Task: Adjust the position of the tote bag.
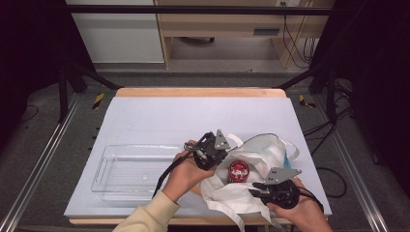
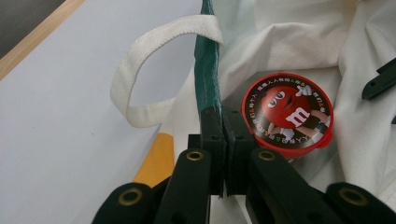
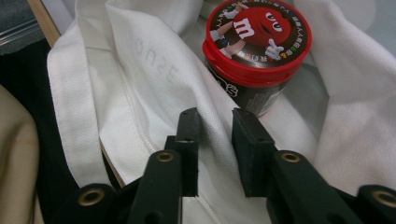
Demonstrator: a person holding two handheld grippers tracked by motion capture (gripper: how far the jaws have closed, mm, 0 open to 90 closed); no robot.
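One white bag [image 1: 251, 193] lies at the table's [image 1: 159, 116] right front, one red-lidded tub [image 1: 238, 171] sitting in its folds. Left gripper [image 2: 223, 116] is clamped on the bag's green edge; right gripper [image 3: 215, 123] has its jaws slightly apart over the cloth. One clear tray [image 1: 104, 166] sits left

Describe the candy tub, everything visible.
The candy tub is a small round container with dark walls and a red lid, closed, printed with a red cartoon candy character and a white "m". It looks plastic. It stands upright inside the open white bag, cloth against its base and sides. Neither gripper touches it; the tray lies apart at its left.
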